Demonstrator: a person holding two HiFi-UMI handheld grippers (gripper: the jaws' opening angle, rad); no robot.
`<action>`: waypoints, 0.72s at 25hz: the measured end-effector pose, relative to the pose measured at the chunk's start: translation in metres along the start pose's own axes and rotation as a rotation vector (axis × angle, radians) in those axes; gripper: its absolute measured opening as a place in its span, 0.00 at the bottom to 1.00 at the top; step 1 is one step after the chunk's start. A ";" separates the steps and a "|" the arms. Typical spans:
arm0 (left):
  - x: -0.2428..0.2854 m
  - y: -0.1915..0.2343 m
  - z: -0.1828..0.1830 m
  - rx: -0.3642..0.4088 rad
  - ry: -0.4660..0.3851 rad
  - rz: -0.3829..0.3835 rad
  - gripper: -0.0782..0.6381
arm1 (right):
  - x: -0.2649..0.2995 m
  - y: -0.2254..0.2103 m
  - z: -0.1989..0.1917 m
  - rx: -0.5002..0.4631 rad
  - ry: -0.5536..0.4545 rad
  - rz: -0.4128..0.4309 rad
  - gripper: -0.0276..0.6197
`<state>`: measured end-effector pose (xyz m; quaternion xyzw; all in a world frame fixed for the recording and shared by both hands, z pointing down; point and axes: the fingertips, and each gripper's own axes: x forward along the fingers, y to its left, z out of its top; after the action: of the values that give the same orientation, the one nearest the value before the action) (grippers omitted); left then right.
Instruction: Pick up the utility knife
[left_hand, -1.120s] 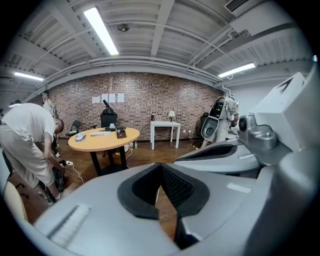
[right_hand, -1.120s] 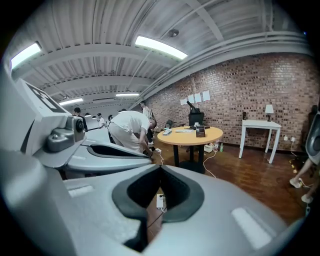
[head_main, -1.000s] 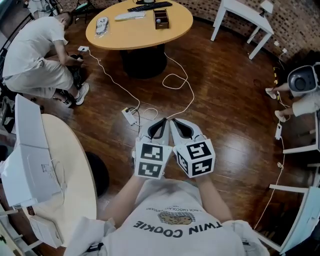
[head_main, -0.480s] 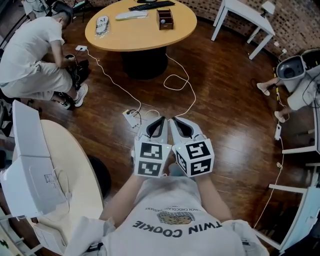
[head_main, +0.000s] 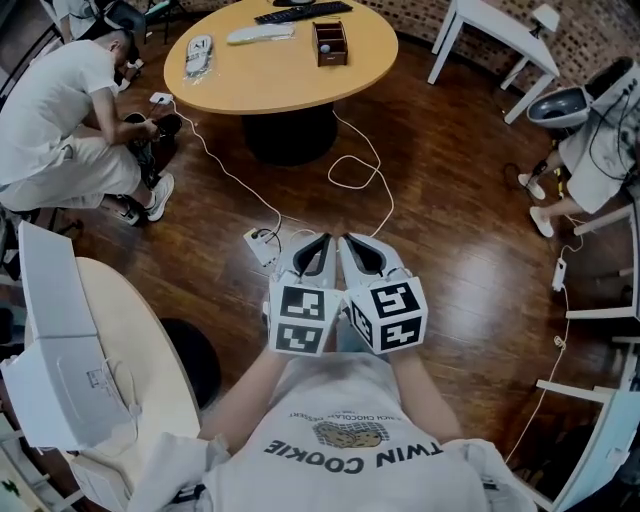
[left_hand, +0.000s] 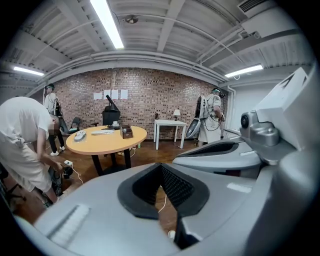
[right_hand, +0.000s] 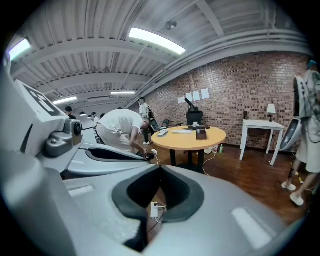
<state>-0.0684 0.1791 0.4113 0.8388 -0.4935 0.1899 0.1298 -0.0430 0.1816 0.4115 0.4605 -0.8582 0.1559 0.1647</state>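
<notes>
The person is holding the left gripper (head_main: 320, 245) and the right gripper (head_main: 356, 248) side by side close to the chest, both with jaws pressed together and nothing between them. Just ahead on the wood floor a power strip (head_main: 260, 243) is lying, and its white cable (head_main: 365, 175) is looping toward the round table (head_main: 280, 75); a foot could be catching on it, pulling the strip or causing a stumble. The utility knife is not showing clearly anywhere. It is probably lying among the small things on that far table, near the wooden box (head_main: 329, 41), but everything there is too small to tell, so a wrong item could be getting picked.
</notes>
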 end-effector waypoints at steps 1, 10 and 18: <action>0.009 0.002 0.004 0.003 0.002 0.001 0.12 | 0.006 -0.008 0.003 0.003 -0.001 0.003 0.05; 0.088 0.022 0.038 0.000 0.031 0.041 0.12 | 0.058 -0.075 0.029 0.016 0.013 0.045 0.05; 0.143 0.026 0.059 -0.008 0.060 0.066 0.12 | 0.089 -0.123 0.043 0.025 0.032 0.084 0.04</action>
<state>-0.0172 0.0318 0.4230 0.8155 -0.5175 0.2171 0.1415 0.0086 0.0332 0.4253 0.4235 -0.8721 0.1806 0.1659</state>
